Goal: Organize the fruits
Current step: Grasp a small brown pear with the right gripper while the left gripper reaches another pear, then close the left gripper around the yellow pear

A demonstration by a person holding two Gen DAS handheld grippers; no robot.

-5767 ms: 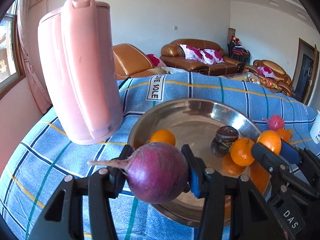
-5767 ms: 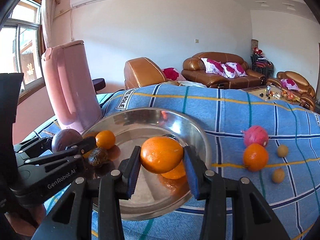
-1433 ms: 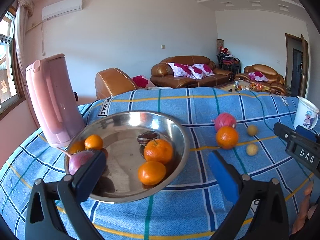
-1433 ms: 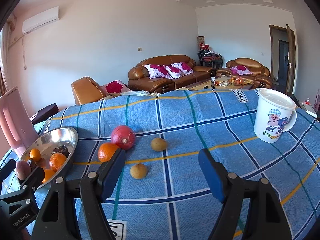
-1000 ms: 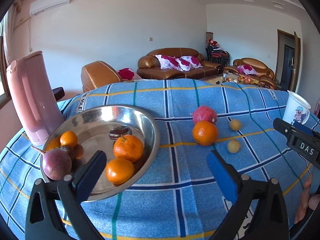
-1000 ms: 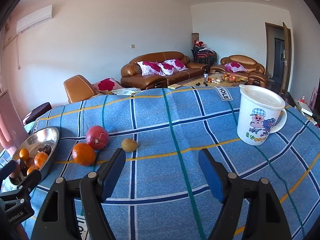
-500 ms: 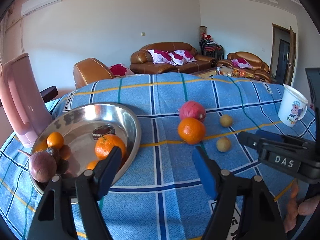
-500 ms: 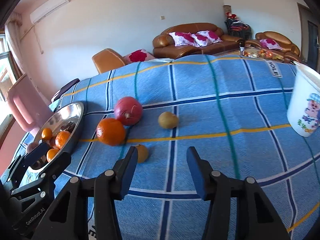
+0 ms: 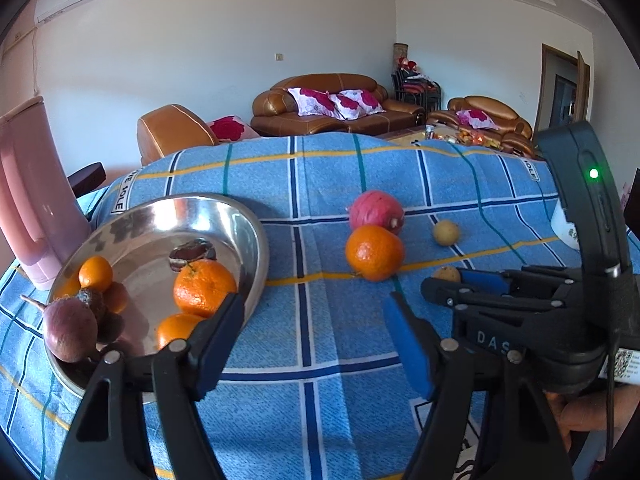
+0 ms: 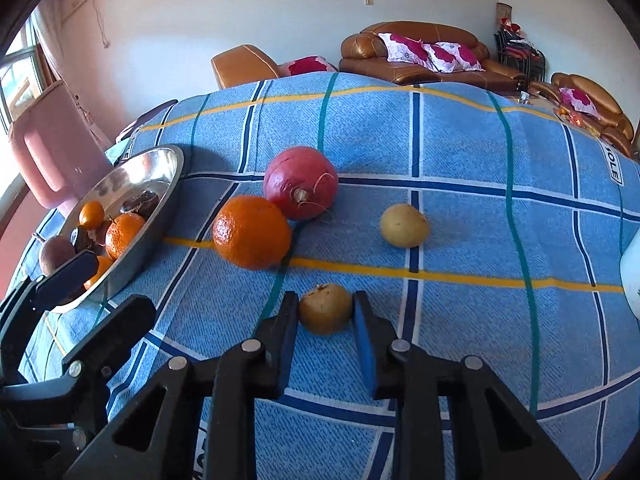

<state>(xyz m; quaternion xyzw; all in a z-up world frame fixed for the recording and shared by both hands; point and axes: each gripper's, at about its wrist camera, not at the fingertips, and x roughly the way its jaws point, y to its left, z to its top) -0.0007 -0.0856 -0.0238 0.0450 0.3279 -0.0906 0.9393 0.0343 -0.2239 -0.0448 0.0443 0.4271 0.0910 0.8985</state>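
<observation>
right gripper (image 10: 325, 314) is sitting low on the blue plaid cloth (image 10: 460, 152) over the desk, jaws straddling the small brown fruit (image 10: 325, 308) at the near middle. jaws look just touching or nearly touching its sides, can't tell if they're actually clenched on it yet, fruit is resting on the cloth. left gripper (image 9: 316, 336) is hovering released, nothing between its jaws, near edge of the steel bowl (image 9: 256, 236) just behind its left jaw.

bowl is sitting at the left, holding oranges (image 9: 204, 288), a purple radish-like bulb (image 9: 70, 328) and some dark fruit (image 9: 192, 252). loose on the cloth right of the bowl: big orange (image 10: 251, 232) touching the pink-red round fruit (image 10: 301, 183) behind it, yellowish small fruit (image 10: 404, 226) further right, apart from the others. pink pitcher (image 9: 28, 200) is standing far left behind the bowl, white mug edge (image 10: 631, 268) at the right.

step in hand, judging by this: pinching the small brown fruit to carry it to the bowl. doing it well probably means closing across the widest part, keeping jaws level so it isn't squirting forward, gentle squeeze since it's small and likely soft. lift straight up before swinging left, clearing the big orange so it isn't getting nudged and rolling. keep the left gripper out of the path, or go for the big orange with it.
</observation>
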